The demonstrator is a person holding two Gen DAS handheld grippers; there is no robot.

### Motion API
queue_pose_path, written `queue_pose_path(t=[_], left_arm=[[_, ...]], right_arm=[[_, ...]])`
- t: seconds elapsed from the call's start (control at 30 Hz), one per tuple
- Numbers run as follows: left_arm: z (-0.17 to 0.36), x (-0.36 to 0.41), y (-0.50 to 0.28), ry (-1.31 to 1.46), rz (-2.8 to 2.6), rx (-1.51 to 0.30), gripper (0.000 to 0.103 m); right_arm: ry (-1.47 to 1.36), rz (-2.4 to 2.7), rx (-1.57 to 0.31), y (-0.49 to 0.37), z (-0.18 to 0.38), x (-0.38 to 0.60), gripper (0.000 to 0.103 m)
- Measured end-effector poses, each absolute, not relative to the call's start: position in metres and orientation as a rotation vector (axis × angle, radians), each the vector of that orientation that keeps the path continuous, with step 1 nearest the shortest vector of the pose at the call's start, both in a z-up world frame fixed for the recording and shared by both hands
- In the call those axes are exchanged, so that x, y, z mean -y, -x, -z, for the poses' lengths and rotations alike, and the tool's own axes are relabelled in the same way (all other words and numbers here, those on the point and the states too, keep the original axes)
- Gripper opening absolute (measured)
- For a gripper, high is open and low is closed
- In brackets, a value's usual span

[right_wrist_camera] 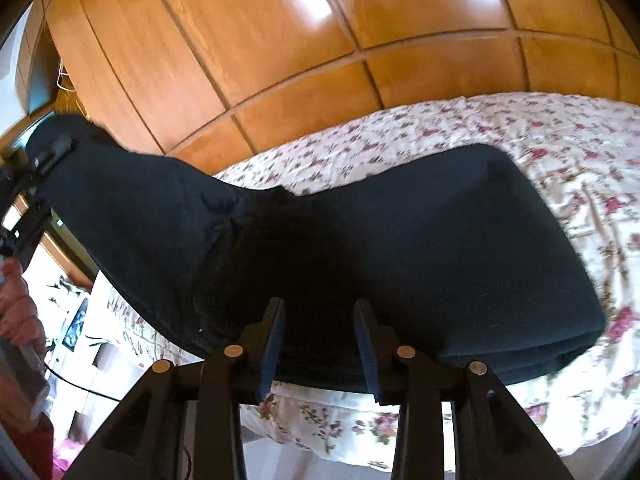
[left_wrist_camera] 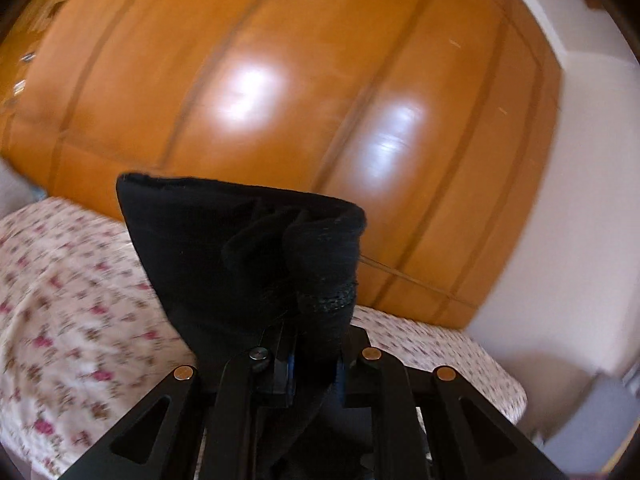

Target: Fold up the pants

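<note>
Clearly the black pants [right_wrist_camera: 360, 248] are soft and limp, light for their bulk, and they will sag wherever I leave them unsupported; I judge the knit thick enough to bunch rather than slip, so a hold on a hem, the waistband or a doubled edge should serve better than a pinch mid-panel. My left gripper [left_wrist_camera: 316, 344] has its jaws clamped on a gathered wad of that fabric, which stands up in front of the lens as a dark crumpled flap; below and behind it I see the floral bed sheet [left_wrist_camera: 68, 304] and the wooden wardrobe doors [left_wrist_camera: 304, 80]. From the right wrist the pants sweep from that raised corner, high at the left, down across the bed [right_wrist_camera: 568, 152], where the far part lies flat and looks already doubled over, its edge thick at the right. My right gripper [right_wrist_camera: 320, 344] has its jaws apart, the blue pads [right_wrist_camera: 272, 344] on either side of the near edge of the cloth; whether the fabric sits between them or just past the tips I cannot tell. At the left edge of that view a bare hand [right_wrist_camera: 18, 304] shows.
</note>
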State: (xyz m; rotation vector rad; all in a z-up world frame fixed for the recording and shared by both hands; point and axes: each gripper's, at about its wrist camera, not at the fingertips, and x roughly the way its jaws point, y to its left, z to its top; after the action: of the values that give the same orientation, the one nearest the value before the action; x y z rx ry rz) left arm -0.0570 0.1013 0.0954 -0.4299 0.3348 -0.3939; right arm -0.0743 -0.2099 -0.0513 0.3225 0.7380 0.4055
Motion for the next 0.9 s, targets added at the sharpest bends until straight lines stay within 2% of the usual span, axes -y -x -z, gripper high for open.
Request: queue_pose_path(t=[0.17, 0.33, 0.67, 0.83, 0.9], left_arm=[[-0.104, -0.043, 0.057, 0.313, 0.519, -0.348, 0.013], [-0.092, 0.012, 0.055, 0.212, 0.619, -0.413, 0.013], [-0.012, 0.099, 0.049, 0.068, 0.716, -0.634, 0.013], [0.024, 0.121, 0.051, -0.034, 0.707, -0.684, 0.013], [0.03, 0.129, 0.057, -0.055, 0.705, -0.688, 0.019]], right_arm=[[-0.401, -0.37, -0.699, 0.079, 0.045, 0.236, 0.037], [-0.432, -0.313, -0.661, 0.084, 0.039, 0.264, 0.038], [-0.562, -0.192, -0.616, 0.093, 0.037, 0.325, 0.038], [-0.597, -0.177, -0.604, 0.098, 0.038, 0.339, 0.038], [-0.617, -0.185, -0.609, 0.098, 0.04, 0.341, 0.04]])
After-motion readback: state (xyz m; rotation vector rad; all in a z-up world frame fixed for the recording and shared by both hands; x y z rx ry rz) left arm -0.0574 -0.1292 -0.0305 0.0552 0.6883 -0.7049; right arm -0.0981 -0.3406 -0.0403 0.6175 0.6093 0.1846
